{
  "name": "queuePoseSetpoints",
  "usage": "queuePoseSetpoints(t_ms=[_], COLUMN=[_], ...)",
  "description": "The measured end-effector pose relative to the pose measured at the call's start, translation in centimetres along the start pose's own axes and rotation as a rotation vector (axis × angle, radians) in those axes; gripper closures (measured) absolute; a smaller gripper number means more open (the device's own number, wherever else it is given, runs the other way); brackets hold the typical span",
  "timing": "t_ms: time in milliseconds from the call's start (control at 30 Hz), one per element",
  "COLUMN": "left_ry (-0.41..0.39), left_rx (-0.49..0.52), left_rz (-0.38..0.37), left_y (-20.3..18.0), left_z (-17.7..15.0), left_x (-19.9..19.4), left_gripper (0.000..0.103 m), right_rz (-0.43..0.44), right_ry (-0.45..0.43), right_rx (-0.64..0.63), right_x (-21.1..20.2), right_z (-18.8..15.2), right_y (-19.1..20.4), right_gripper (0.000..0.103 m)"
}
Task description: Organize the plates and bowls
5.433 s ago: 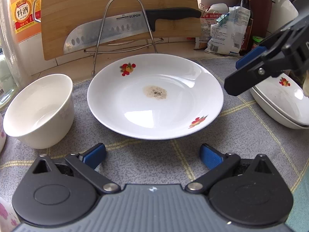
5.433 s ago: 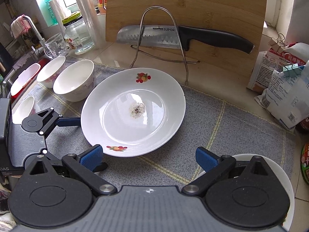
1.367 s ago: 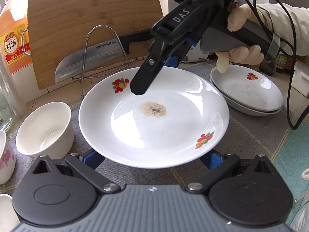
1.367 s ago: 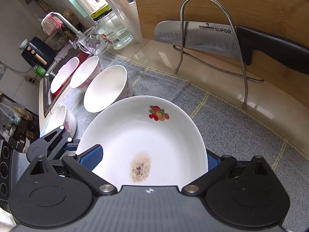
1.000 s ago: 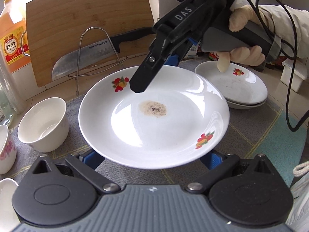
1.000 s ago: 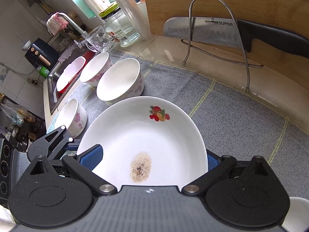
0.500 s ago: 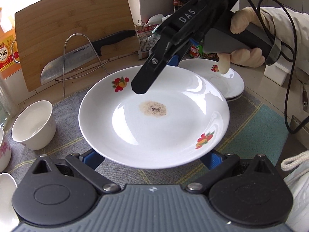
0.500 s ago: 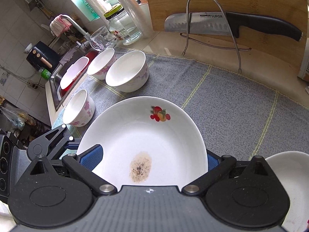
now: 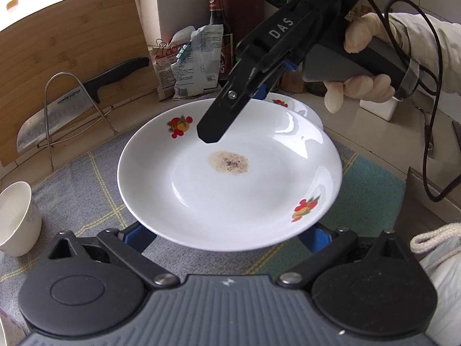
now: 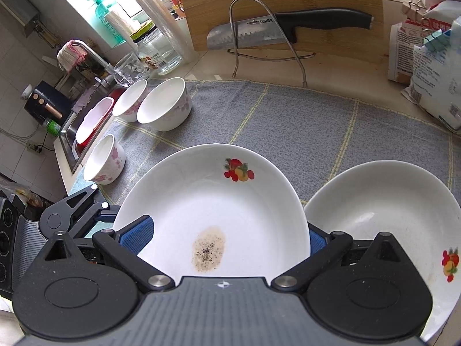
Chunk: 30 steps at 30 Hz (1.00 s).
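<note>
A white plate (image 9: 230,178) with fruit prints and a brown stain is held in the air between both grippers; it also shows in the right wrist view (image 10: 213,210). My left gripper (image 9: 227,235) holds its near rim, fingertips hidden under it. My right gripper (image 10: 229,238) grips the opposite rim; in the left wrist view its black finger (image 9: 222,118) lies over the plate. A stack of matching plates (image 10: 383,219) sits on the mat just right of the held plate, and shows partly behind it in the left wrist view (image 9: 291,106).
Several white bowls (image 10: 164,108) stand at the left of the grey mat (image 10: 302,127) near the sink. A cutting board, a knife (image 10: 288,26) on a wire rack, food bags (image 9: 196,60) and bottles line the back. One bowl (image 9: 17,219) is at left.
Both grippers have carried the plate up and to the right, from the mat's middle toward the plate stack. The bowls and knife rack have slid left in both views.
</note>
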State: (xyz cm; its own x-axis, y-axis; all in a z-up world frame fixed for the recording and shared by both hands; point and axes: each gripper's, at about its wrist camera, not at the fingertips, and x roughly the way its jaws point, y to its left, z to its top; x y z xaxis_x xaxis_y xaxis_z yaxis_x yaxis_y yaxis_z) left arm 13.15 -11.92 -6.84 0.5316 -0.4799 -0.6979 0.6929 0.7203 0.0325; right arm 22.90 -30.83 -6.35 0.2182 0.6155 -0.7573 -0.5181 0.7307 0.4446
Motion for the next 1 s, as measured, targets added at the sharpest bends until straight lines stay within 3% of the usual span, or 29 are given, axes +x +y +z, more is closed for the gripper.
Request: queuePoseSetpoints(t_ms=[467, 1000], left_ry=[-0.002, 0.012], left_rx=[0.088, 0.129], left_rz=[-0.116, -0.178], left_y=[-2.0, -2.5], left_z=[2.9, 4.9], left_x=[3.3, 6.6], left_gripper=[0.001, 0.001], right_rz=[-0.082, -0.122], right_ry=[-0.061, -0.093], right_rx=[0.111, 0.189], right_x=[-4.4, -6.1], right_z=[-3.3, -4.3], right_y=[-4.2, -8.2], right_gripper=[0.000, 0.000])
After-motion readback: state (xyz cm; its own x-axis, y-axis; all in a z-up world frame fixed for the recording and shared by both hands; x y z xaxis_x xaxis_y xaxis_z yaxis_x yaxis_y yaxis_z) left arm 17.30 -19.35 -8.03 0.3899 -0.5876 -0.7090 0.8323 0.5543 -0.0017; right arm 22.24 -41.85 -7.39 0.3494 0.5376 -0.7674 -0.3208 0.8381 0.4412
